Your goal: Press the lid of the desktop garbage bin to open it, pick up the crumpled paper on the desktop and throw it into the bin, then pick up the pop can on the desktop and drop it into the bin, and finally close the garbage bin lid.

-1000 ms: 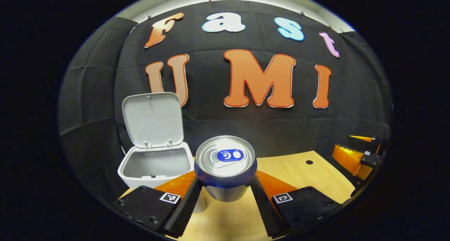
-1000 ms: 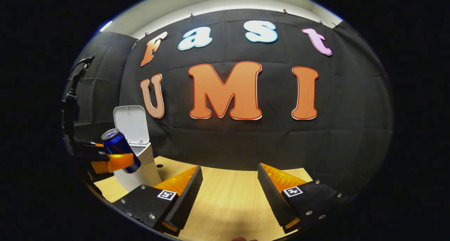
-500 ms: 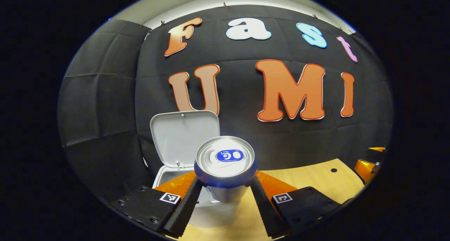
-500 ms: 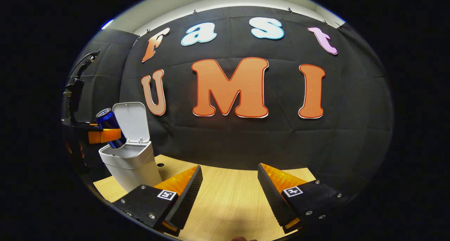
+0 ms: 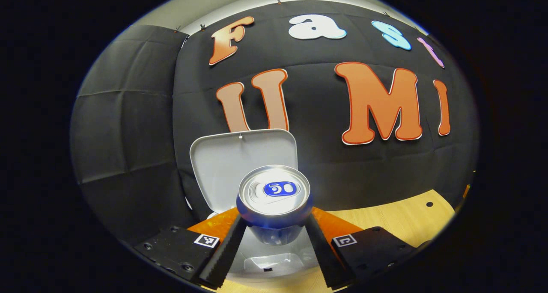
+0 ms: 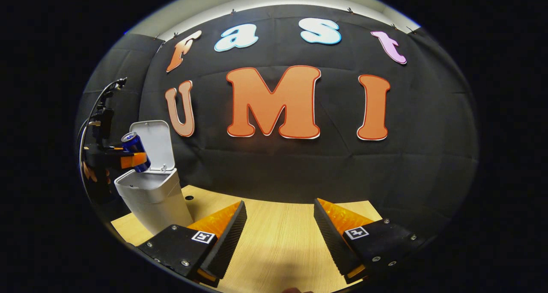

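A blue pop can [image 5: 274, 199] with a silver top is clamped between both fingers of my left gripper [image 5: 274, 237]. It hangs over the mouth of the white bin [image 5: 274, 263], whose lid [image 5: 243, 164] stands open behind it. Something pale lies inside the bin; I cannot tell what. In the right gripper view the same can [image 6: 135, 152], tilted, is just above the bin [image 6: 150, 194], held by the left gripper [image 6: 128, 160]. My right gripper [image 6: 278, 237] is open over the wooden table [image 6: 278, 241], with nothing between its fingers.
The bin stands at the table's left end, close to the black cloth wall. A small round hole [image 5: 429, 204] marks the tabletop to the right of the bin. A hand [image 6: 92, 173] and a cable show behind the left gripper.
My left gripper carried the can leftward and forward, from beside the bin to directly above its opening. The right gripper has hardly moved.
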{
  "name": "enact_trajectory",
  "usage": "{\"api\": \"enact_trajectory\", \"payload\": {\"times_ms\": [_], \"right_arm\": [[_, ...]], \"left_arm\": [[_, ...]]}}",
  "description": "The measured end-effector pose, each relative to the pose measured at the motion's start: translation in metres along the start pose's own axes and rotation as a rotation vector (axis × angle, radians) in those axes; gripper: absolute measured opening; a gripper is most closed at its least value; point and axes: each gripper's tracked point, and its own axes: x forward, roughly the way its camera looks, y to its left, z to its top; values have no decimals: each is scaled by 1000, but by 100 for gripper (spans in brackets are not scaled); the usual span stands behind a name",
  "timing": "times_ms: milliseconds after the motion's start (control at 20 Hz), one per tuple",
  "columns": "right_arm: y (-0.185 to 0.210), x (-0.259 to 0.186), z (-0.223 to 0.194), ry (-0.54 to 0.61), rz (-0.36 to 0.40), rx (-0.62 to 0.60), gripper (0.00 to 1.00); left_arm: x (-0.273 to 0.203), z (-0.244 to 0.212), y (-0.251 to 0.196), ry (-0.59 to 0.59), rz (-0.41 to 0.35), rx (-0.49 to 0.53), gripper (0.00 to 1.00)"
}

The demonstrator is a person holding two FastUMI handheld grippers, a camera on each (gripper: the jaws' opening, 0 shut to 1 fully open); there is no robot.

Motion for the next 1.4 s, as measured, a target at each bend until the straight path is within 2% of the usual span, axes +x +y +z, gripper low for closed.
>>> {"api": "enact_trajectory", "payload": {"times_ms": [150, 200, 250, 350, 650, 850, 1100, 1400], "right_arm": [[-5, -1, -1, 2, -12, 2, 94], [-7, -2, -1, 2, -18, 2, 94], [-8, -3, -1, 2, -20, 5, 94], [-10, -4, -2, 6, -25, 12, 94], [-15, -11, -2, 0, -32, 11, 94], [-17, -14, -1, -2, -31, 27, 94], [-19, -17, -5, 7, -32, 18, 94], [-27, -18, -4, 4, -39, 25, 94]], "left_arm": [[12, -10, 5, 13, 8, -26, 82], [14, -12, 7, 16, 8, -27, 87], [14, -12, 7, 16, 9, -30, 83], [18, -14, 8, 20, 12, -29, 85], [14, 3, 10, 0, 14, -44, 89], [8, 38, 11, -49, 3, -63, 89], [5, 107, 20, -143, -7, -95, 89], [18, 163, 49, -219, 45, -76, 89]]}}
